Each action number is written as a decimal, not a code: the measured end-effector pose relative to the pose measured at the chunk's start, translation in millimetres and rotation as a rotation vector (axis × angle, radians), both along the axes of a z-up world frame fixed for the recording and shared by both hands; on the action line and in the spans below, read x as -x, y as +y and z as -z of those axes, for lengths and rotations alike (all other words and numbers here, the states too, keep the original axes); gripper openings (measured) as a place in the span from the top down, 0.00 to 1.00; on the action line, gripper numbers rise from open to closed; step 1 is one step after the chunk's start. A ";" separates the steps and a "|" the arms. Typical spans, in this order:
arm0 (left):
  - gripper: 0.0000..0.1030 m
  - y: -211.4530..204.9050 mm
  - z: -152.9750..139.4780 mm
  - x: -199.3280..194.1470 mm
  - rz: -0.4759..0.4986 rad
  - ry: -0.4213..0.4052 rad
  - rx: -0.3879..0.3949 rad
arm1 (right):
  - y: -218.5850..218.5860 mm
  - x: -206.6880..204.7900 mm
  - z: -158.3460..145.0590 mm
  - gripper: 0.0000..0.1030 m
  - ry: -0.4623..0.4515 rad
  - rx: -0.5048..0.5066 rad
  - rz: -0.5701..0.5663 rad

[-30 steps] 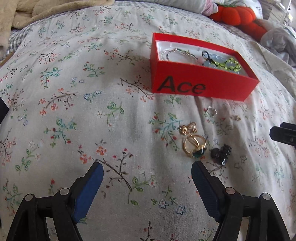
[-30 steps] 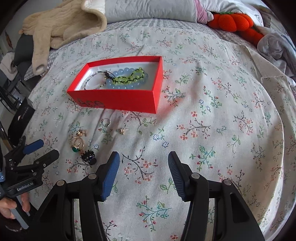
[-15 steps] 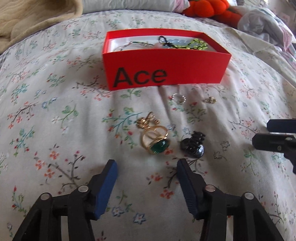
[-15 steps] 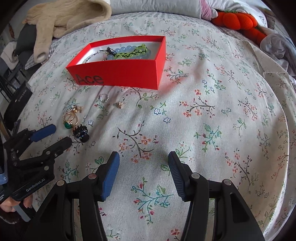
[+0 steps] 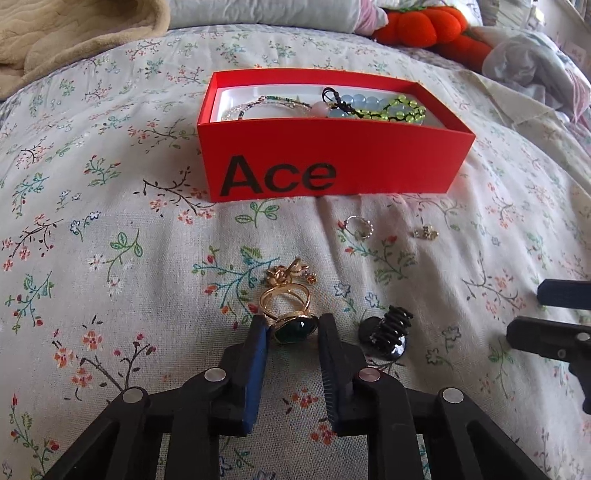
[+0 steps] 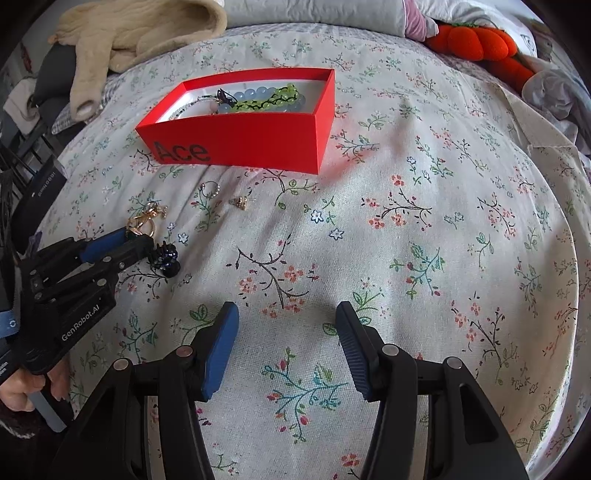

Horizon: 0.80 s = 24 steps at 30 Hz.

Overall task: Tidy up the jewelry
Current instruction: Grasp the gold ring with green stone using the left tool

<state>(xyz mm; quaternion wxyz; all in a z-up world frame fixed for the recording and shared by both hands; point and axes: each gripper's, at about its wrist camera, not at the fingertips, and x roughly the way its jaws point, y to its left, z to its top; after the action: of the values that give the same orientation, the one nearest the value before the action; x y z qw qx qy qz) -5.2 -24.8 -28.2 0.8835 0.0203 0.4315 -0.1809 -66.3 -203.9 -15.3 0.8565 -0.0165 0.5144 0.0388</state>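
A red box marked "Ace" [image 5: 332,162] [image 6: 240,140] sits on the floral bedspread and holds bead bracelets [image 5: 384,109]. In front of it lie a gold ring with a green stone [image 5: 291,314], a gold charm [image 5: 288,275], a silver ring [image 5: 358,226], a small gold earring [image 5: 424,232] and a black hair claw [image 5: 386,332]. My left gripper [image 5: 291,325] [image 6: 138,236] has closed around the green stone of the gold ring, one pad on each side. My right gripper [image 6: 286,325] is open and empty above the bedspread, right of the jewelry.
A beige blanket [image 6: 140,33] lies at the back left. An orange plush pumpkin [image 6: 476,40] and crumpled grey clothes [image 5: 535,70] lie at the back right. The bed's left edge drops off near a dark object [image 6: 40,188].
My left gripper moved forward to the gold ring and narrowed from wide open until its pads flank the green stone. My right gripper moved slightly closer to the bed and stayed open.
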 end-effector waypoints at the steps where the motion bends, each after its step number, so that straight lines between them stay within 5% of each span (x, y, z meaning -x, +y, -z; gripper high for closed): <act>1: 0.79 0.4 -0.7 0.7 0.001 0.004 0.005 | 1.0 -0.3 -0.1 0.44 -0.001 -0.001 0.000; 24: 0.79 55.8 -13.8 17.0 -0.054 0.039 0.012 | 89.6 -19.6 7.5 0.44 -0.042 0.003 -0.199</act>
<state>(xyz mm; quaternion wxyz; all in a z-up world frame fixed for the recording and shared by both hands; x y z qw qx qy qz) -22.3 31.0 -14.4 0.8796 -0.0002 0.4480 -0.1599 -46.7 -114.3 -22.8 0.8590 -0.0696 0.4922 0.1223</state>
